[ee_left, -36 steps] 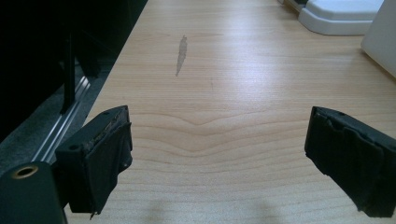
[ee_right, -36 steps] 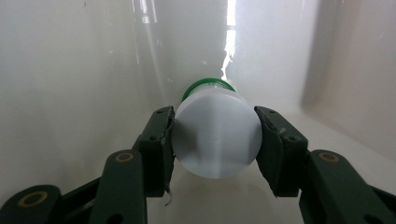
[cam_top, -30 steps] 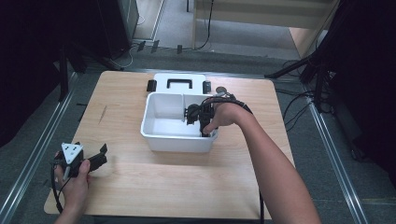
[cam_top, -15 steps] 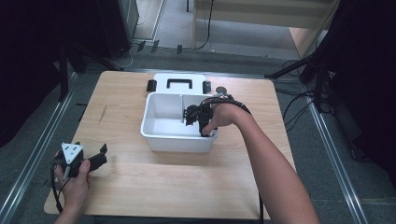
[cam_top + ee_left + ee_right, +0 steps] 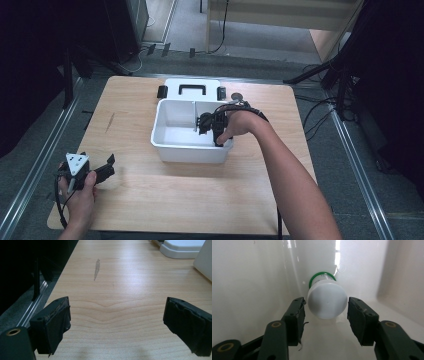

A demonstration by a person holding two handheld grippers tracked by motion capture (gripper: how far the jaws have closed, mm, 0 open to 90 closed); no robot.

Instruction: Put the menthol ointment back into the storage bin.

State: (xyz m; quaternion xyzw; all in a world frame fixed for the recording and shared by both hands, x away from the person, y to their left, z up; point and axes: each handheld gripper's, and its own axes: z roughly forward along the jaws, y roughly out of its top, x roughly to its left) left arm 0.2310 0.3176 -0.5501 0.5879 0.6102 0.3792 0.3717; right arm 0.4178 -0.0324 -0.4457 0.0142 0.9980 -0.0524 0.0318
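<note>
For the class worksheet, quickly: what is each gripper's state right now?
Left gripper: open, empty, over the table.
Right gripper: around the white-capped bottle in the bin; grip cannot be told.

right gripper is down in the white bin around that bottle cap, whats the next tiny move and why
Probably close the right gripper on the bottle. Its white cap sits centred between the jaws, with narrow gaps on both sides, so they look open and lined up, inside the white bin. The left gripper rests open over the table, idle.
</note>
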